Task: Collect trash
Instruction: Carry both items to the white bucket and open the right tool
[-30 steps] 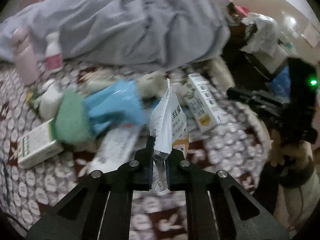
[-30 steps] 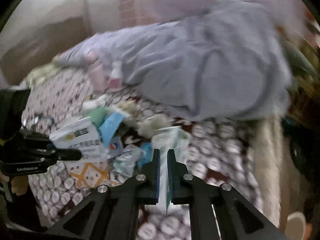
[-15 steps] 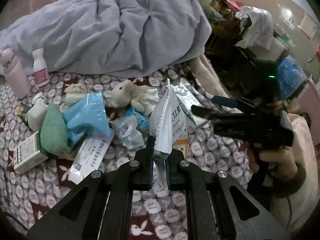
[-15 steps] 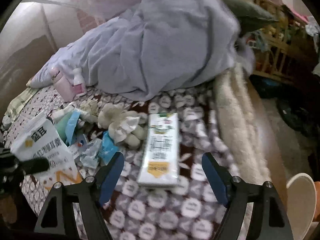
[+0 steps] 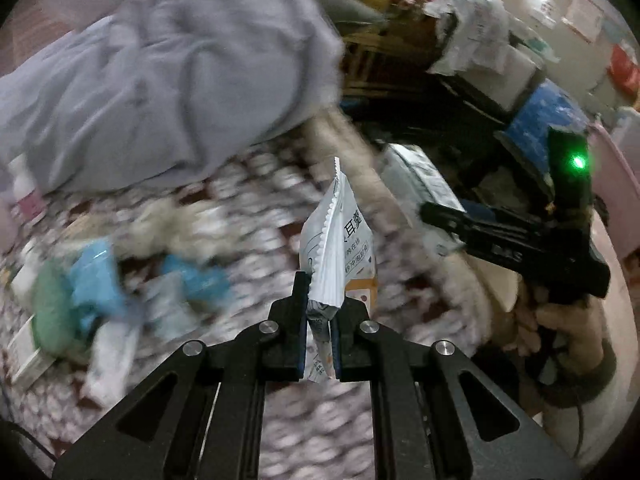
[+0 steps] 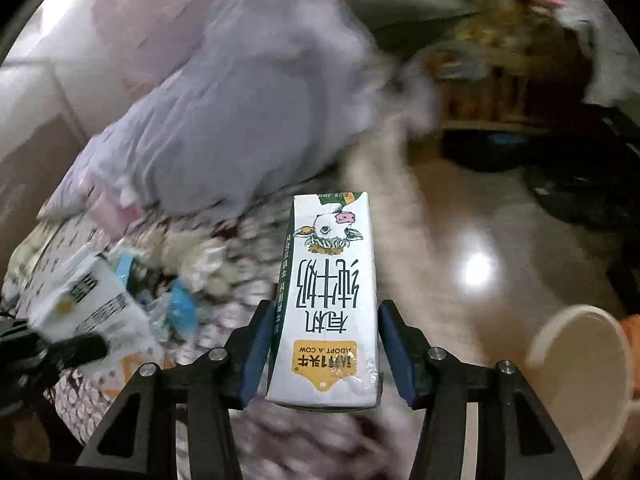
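Left hand-held gripper [image 5: 320, 326], lower centre of its view, pinches a light, crinkly white sachet [image 5: 338, 248] by its bottom seam. Right hand-held gripper [image 6: 326, 354], jaws just closing, brackets a stiff milk carton [image 6: 332, 300] at its lower sides, centre frame.

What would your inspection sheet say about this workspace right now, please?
Surface: patterned bedspread, blurred.
Job's things: white pouch; milk carton.
Clutter: blue wrappers and green cloth, both blurred.
Grippers: left hand-held gripper shut on the white pouch; right hand-held gripper has just been closing, with the milk carton clamped between its jaws.
Cables: dark cable by the person's wrist.
Surroundings: grey duvet, glossy floor, cream round container.
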### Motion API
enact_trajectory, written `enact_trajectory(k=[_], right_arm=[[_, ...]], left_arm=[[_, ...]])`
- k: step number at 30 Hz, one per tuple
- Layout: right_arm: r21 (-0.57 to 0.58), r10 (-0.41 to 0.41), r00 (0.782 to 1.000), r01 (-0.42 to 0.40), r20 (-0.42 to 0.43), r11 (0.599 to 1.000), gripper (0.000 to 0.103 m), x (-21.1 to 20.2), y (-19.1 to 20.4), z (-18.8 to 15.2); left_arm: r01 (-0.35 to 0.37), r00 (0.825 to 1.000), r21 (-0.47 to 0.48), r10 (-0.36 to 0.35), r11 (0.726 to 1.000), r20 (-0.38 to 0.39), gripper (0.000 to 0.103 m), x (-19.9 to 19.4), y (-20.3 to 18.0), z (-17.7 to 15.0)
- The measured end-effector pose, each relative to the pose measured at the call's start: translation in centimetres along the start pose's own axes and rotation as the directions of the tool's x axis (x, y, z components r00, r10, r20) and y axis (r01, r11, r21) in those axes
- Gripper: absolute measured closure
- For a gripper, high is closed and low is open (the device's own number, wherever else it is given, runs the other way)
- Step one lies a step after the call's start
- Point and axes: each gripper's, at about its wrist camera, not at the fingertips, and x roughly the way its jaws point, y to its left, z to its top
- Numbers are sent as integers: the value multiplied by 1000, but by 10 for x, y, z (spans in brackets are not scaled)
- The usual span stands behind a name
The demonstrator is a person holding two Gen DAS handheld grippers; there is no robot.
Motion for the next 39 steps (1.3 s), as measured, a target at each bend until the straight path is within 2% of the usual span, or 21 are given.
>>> enact_trajectory(k=[5, 8, 13, 21, 39], right_arm=[[142, -173, 985, 169, 13, 975, 52, -52, -90, -21], [223, -234, 972, 232, -21, 947, 52, -65, -133, -38], [275, -277, 959, 284, -65, 919, 52, -71, -178, -61], [311, -302, 949, 316, -96, 896, 52, -66, -209, -78], [347, -294, 942, 334, -165, 876, 51, -41, -237, -101]], left_arm=[[77, 997, 90, -77, 993, -10, 96, 29, -65, 25], [114, 993, 140, -111, 984, -27, 96, 50, -105, 37], [141, 989, 201, -132, 969, -60, 96, 84, -158, 49], [123, 991, 273, -106, 954, -77, 96, 116, -203, 49], [98, 993, 313, -70, 945, -99, 96, 152, -231, 49]])
